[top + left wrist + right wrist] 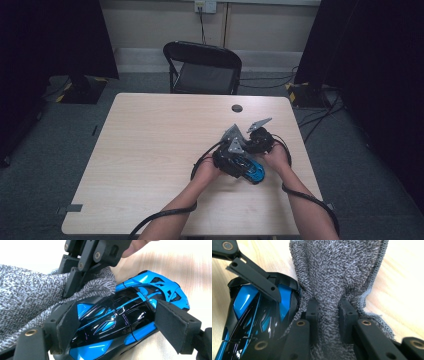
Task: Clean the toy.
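Observation:
A shiny blue and black toy car point(140, 302) lies on the wooden table point(150, 150) near its front right, seen in the high view as the toy car point(256, 172). My left gripper point(120, 327) is shut on the car, one pad on each flank. My right gripper point(328, 317) is shut on a bunched grey knitted cloth point(337, 272). In the left gripper view, the cloth point(25, 297) hangs from the right gripper point(75, 283) and rests against the car's rear left. A finger point(254, 277) of the left gripper crosses the car point(249, 312) beside the cloth. From above, both grippers point(232, 162) point(257, 142) meet over the car.
A black folding chair point(205, 65) stands behind the table's far edge. A small dark round hole point(237, 108) marks the tabletop at the back. Cables lie on the floor at the right point(320, 117). Bare wood stretches to the left of the hands.

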Demonstrator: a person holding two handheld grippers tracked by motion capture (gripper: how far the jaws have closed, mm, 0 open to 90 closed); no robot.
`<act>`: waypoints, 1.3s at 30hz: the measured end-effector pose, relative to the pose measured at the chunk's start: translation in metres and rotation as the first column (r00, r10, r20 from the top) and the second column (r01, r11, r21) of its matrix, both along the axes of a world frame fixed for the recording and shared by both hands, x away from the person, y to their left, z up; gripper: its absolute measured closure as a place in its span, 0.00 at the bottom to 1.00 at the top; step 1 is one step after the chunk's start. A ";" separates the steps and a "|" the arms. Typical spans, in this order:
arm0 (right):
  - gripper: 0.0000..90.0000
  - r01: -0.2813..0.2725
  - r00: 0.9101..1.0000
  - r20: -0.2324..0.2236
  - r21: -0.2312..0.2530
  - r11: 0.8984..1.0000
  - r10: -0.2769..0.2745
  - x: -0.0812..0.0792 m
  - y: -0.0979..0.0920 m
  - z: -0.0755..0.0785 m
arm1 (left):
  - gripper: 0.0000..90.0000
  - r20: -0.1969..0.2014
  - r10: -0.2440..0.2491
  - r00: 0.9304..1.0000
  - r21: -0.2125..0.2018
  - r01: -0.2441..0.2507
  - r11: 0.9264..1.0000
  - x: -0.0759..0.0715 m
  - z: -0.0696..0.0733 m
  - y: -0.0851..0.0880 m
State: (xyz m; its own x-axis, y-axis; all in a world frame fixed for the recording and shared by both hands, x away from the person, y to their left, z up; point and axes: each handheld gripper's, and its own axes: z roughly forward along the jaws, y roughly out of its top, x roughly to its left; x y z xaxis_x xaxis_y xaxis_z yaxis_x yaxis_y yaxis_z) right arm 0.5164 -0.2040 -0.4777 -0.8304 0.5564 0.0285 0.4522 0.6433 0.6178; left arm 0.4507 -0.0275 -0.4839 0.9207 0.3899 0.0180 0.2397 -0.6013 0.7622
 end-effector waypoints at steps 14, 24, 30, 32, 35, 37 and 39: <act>0.81 -0.007 1.000 -0.006 0.017 1.000 0.007 -0.015 -0.026 0.000 | 0.23 0.003 0.000 1.000 0.009 0.000 1.000 0.000 0.001 0.000; 0.81 0.002 1.000 0.000 0.032 0.999 -0.002 -0.028 -0.045 -0.001 | 0.23 -0.002 0.006 1.000 0.017 -0.006 1.000 0.001 0.002 0.000; 0.81 0.001 1.000 0.004 0.038 0.999 -0.002 -0.037 -0.055 -0.002 | 0.23 -0.002 0.008 1.000 0.018 -0.007 1.000 0.001 0.002 0.000; 0.81 0.004 1.000 0.006 0.035 0.999 -0.004 -0.040 -0.059 -0.002 | 0.23 -0.002 0.008 1.000 0.017 -0.008 1.000 0.001 0.002 0.000; 0.81 0.005 1.000 0.011 0.034 0.999 -0.005 -0.045 -0.064 -0.002 | 0.23 -0.002 0.008 1.000 0.017 -0.008 1.000 0.000 0.002 0.000; 0.81 0.005 1.000 0.014 0.033 0.999 -0.005 -0.049 -0.067 -0.002 | 0.23 -0.002 0.007 1.000 0.018 -0.007 1.000 0.000 0.002 0.000; 0.81 0.007 1.000 0.016 0.033 0.999 -0.007 -0.053 -0.070 -0.002 | 0.23 -0.003 0.009 1.000 0.018 -0.008 1.000 0.000 0.002 -0.001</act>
State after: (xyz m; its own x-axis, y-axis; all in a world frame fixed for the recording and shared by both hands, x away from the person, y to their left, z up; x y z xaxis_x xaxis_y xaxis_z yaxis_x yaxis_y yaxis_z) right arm 0.4634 -0.2745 -0.4794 -0.8271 0.5611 0.0333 0.4463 0.6195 0.6458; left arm 0.4504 -0.0284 -0.4820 0.9174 0.3974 0.0218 0.2475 -0.6126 0.7507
